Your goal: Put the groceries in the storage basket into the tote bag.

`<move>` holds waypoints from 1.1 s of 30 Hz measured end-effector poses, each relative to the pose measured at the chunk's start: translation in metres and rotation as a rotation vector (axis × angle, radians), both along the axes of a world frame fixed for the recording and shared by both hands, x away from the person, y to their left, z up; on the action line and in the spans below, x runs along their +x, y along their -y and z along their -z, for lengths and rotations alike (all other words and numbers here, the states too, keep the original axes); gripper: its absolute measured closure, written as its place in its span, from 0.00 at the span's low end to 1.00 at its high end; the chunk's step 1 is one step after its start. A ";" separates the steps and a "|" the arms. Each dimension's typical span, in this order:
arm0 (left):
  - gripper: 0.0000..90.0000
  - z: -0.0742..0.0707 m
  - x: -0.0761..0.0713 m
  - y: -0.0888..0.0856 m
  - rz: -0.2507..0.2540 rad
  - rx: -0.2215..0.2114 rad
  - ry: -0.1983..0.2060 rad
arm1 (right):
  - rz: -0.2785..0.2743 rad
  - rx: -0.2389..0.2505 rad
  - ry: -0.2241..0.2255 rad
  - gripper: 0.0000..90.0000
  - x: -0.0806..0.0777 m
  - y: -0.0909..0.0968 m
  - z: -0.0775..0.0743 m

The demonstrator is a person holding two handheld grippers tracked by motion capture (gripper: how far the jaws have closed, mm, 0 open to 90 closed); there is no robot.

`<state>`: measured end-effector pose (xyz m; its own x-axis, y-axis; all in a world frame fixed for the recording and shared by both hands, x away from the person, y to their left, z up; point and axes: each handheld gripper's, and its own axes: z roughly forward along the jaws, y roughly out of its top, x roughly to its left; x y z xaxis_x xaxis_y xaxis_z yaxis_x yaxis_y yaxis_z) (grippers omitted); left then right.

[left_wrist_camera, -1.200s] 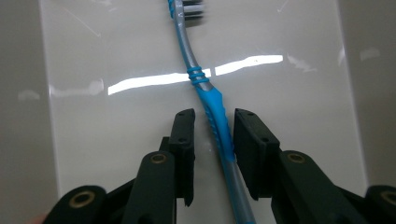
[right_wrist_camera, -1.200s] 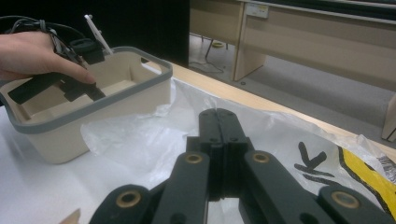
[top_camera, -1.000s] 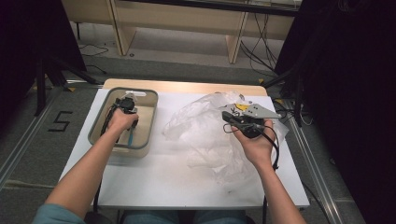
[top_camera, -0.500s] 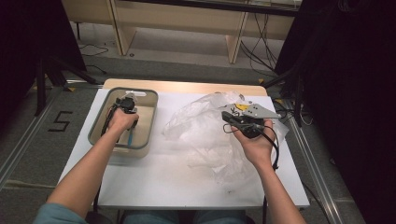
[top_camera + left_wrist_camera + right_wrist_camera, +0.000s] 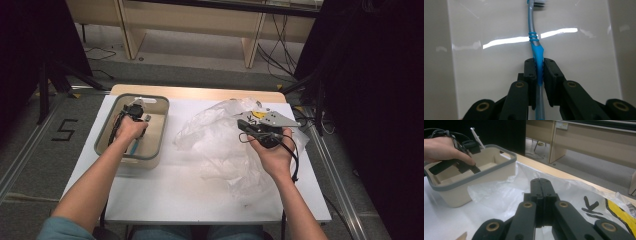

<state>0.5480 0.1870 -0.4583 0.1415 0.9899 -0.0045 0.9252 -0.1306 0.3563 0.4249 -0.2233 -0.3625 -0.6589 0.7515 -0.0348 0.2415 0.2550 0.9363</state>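
White tabletop: left claw just closed on toothbrush in tub, handle running straight ahead btwn jaws; right claw together, idle on plastic bag.

A white table fronts wooden furniture.

In the left gripper view the blue and grey plastic toothbrush runs out past the top edge beyond the left tool, so its bristle head is cut off and blurred. Its handle end is hidden behind that tool's black jaws at the bottom edge. In the high view the person's left hand covers most of the left tool inside the beige plastic tub with a grey rim, and the toothbrush there is too small to make out clearly. In the right gripper view the crumpled clear plastic bag passes under the right tool, and the black and yellow print on it is cut off at the right edge.
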 end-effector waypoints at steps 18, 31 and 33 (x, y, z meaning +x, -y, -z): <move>0.91 -0.001 -0.001 -0.002 -0.002 -0.011 -0.002 | 0.001 -0.001 -0.002 1.00 0.000 0.000 0.000; 0.92 -0.005 -0.003 -0.003 0.010 -0.040 0.016 | 0.002 0.000 -0.002 1.00 0.000 0.000 0.001; 0.92 -0.004 -0.003 -0.004 0.005 -0.043 0.020 | -0.001 -0.002 -0.003 1.00 0.000 -0.001 0.001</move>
<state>0.5453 0.1914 -0.4543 0.1465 0.9882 -0.0437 0.9171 -0.1191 0.3804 0.4251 -0.2227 -0.3637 -0.6593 0.7511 -0.0344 0.2437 0.2568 0.9352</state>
